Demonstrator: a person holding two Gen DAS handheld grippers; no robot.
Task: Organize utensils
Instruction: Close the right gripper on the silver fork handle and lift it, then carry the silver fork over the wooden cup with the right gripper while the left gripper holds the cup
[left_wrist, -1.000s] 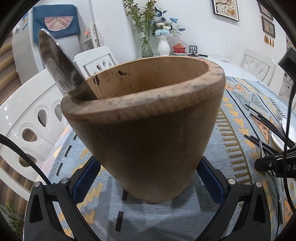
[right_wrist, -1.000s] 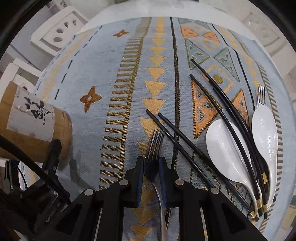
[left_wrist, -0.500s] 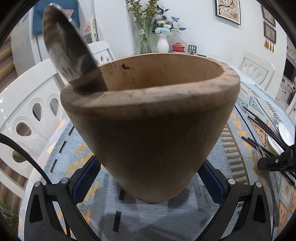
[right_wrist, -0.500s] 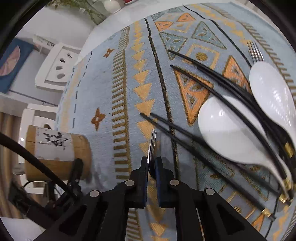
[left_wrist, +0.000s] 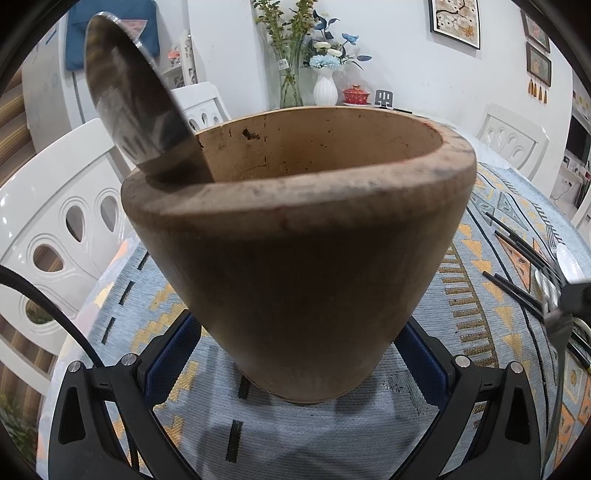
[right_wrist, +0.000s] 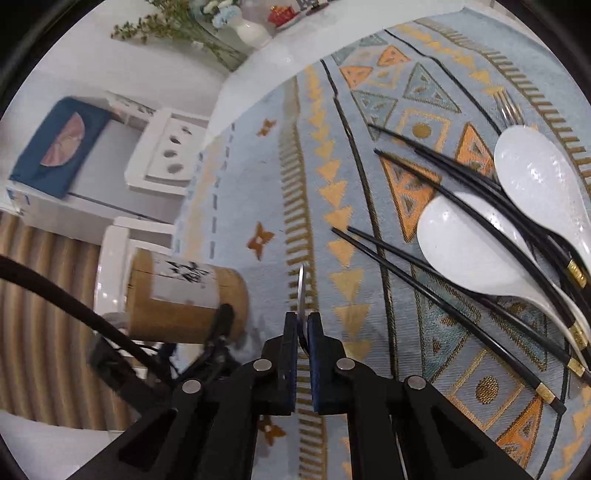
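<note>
My left gripper (left_wrist: 295, 350) is shut on a brown wooden utensil holder (left_wrist: 299, 236), its blue pads (left_wrist: 168, 354) pressing the base on both sides. A metal spoon (left_wrist: 129, 110) leans out of the holder at the upper left. My right gripper (right_wrist: 302, 326) is shut on a metal fork (right_wrist: 301, 291), seen edge-on and lifted off the cloth; its jaws have just closed further on it. The holder (right_wrist: 184, 295) stands to the left of that fork. In the left wrist view the fork (left_wrist: 550, 295) hangs at the far right.
Two white spoons (right_wrist: 476, 251), several black chopsticks (right_wrist: 436, 284) and another fork (right_wrist: 509, 109) lie on the patterned blue tablecloth (right_wrist: 251, 177) to the right. White chairs (left_wrist: 62, 229) stand by the table edge. Vases with flowers (left_wrist: 325, 88) stand at the far side.
My right gripper has lifted the fork off the cloth, rolled it onto its edge and swung left toward the holder. The left gripper and holder have stayed put.
</note>
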